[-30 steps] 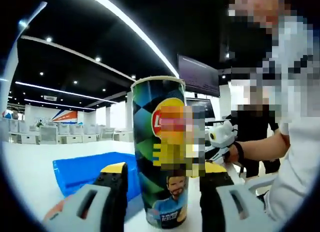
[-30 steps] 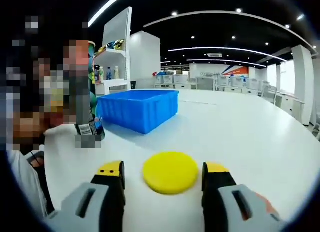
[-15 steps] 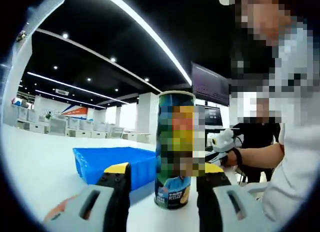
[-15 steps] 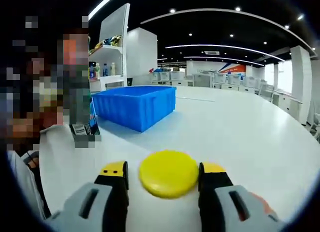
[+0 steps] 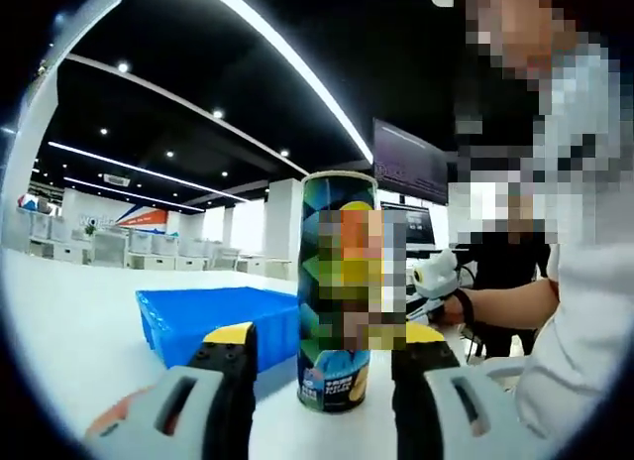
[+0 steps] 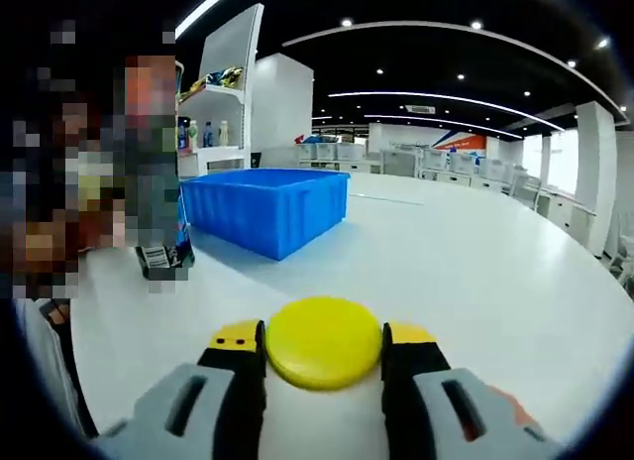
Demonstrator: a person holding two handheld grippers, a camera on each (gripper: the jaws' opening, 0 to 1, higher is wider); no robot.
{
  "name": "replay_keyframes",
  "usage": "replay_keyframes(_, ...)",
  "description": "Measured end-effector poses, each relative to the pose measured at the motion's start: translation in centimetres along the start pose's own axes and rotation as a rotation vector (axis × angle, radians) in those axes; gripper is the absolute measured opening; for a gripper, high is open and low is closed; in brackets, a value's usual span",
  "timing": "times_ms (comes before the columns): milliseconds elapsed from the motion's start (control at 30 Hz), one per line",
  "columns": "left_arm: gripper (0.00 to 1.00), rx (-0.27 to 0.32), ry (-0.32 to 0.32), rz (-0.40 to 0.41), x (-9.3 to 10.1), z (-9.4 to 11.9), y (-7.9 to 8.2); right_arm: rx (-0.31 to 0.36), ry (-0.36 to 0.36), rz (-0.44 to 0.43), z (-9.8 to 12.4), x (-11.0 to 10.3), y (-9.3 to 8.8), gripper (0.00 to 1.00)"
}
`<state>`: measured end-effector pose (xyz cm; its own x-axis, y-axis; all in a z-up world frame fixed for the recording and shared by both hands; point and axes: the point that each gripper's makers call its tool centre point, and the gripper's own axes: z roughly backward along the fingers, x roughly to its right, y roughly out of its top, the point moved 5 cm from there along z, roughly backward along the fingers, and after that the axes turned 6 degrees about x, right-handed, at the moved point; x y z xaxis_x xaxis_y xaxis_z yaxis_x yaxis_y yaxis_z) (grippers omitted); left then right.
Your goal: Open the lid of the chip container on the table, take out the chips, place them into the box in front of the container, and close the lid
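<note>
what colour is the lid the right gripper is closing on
The lid is plain bright yellow, seen best in the right gripper view between the right gripper's jaws.

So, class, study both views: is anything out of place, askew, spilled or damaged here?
Nothing stands out. The can stands upright on the table beside the blue box, with no chips spilled. The yellow lid is off the can, gripped between the right gripper's jaws.

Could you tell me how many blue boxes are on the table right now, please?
1: the blue box sits on the white table just beside the chip container, beyond the yellow lid.
</note>
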<state>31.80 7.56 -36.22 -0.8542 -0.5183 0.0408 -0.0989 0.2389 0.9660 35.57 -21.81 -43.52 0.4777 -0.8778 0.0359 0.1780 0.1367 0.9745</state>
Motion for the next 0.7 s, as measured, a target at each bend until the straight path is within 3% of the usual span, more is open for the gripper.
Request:
replay_keyframes(400, 0.57, -0.022, -0.008, -0.005, 0.0, -0.2, -0.1, 0.009, 0.016, 0.002, 0.3, -0.2, 0.2, 0.47)
replay_keyframes(533, 0.57, -0.025, -0.011, -0.003, 0.0, -0.1, -0.1, 0.033, 0.019, -0.027, 0.6, 0.2, 0.8, 0.47)
replay_keyframes(700, 0.58, -0.03, -0.016, -0.002, 0.0, 0.0, -0.1, 0.083, 0.026, -0.041, 1.2, 0.5, 2.8, 0.47)
